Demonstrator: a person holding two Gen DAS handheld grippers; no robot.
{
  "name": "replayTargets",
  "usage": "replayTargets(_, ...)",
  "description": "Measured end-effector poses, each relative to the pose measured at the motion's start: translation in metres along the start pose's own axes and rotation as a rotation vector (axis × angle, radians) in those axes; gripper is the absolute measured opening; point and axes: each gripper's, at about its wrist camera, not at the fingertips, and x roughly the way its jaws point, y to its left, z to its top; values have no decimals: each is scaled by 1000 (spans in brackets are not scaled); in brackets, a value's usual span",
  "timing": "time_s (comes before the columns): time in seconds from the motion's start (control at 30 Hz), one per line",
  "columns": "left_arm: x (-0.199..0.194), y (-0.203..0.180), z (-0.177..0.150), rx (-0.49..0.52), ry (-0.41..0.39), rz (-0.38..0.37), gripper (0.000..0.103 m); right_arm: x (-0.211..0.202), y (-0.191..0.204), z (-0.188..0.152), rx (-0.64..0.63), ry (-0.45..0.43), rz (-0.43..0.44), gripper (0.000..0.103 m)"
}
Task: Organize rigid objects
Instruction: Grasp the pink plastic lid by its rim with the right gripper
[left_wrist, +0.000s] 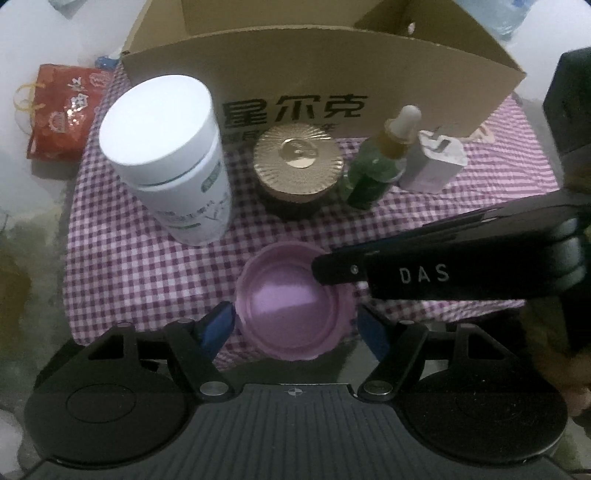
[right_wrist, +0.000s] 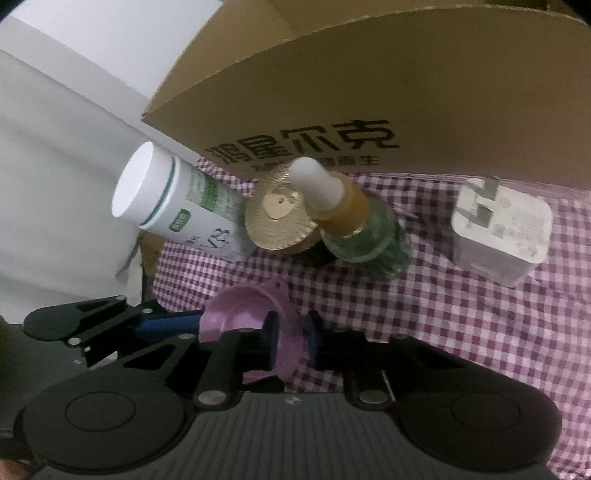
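Note:
A pink round lid (left_wrist: 293, 301) lies on the checked cloth (left_wrist: 147, 258) between the fingers of my left gripper (left_wrist: 295, 325), whose blue pads sit at its two sides. My right gripper (right_wrist: 291, 338) is shut on the lid's rim (right_wrist: 284, 332); it shows in the left wrist view (left_wrist: 332, 269) as a black arm from the right. Behind stand a white bottle (left_wrist: 170, 155), a gold-lidded jar (left_wrist: 299, 166), a green dropper bottle (left_wrist: 376, 166) and a white charger (left_wrist: 432, 162). They also show in the right wrist view: bottle (right_wrist: 177, 206), jar (right_wrist: 280, 218), dropper (right_wrist: 354, 225), charger (right_wrist: 498, 236).
An open cardboard box (left_wrist: 332, 74) with printed characters stands behind the row, also in the right wrist view (right_wrist: 406, 92). A red gift bag (left_wrist: 62, 110) lies at the left off the cloth. A dark object (left_wrist: 569, 110) stands at the right edge.

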Motion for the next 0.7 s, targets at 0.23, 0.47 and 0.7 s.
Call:
replayTargets(0.23,-1,-23,-1,46,-12,-37,74,-18,-19,-9,56,-30,-18,10)
replayTargets(0.47,10,-49,1,120,-10,-45,77,-36,-51,-20,180,-56,10,9)
replayTargets(0.7,25,-61,6,163,1,3,77,-43,-57,-21,202,-61,29,10)
